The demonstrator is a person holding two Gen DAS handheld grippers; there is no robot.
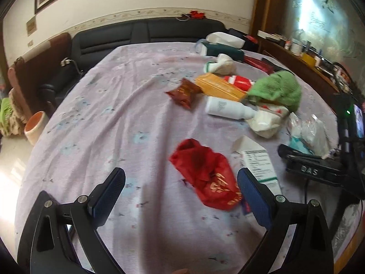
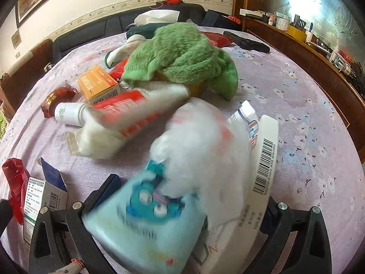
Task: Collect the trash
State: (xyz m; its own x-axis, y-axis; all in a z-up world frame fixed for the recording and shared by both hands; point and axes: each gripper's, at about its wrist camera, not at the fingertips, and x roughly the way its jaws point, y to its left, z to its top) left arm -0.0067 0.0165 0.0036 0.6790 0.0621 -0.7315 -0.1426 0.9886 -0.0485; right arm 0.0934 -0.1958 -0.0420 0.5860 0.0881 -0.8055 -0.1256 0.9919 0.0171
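Note:
My left gripper (image 1: 181, 189) is open and empty, low over the lilac tablecloth (image 1: 118, 118). A crumpled red bag (image 1: 205, 175) lies just ahead, nearer its right finger. A white medicine box (image 1: 257, 159) lies to the right of it. My right gripper (image 2: 189, 196) is shut on a bundle of wrappers: a light blue packet (image 2: 146, 226), a white plastic bag (image 2: 200, 146) and a barcoded white wrapper (image 2: 264, 159). The bundle hides most of its fingers. The right gripper also shows in the left wrist view (image 1: 303, 159), holding the bundle.
Further back lie a brown snack wrapper (image 1: 183, 90), an orange box (image 1: 219, 86), a white bottle (image 1: 228, 108), a green fluffy cloth (image 1: 278, 89) and crumpled white packaging (image 1: 264, 123). A dark sofa (image 1: 146, 34) stands behind the table, a wooden sideboard (image 1: 303, 66) to the right.

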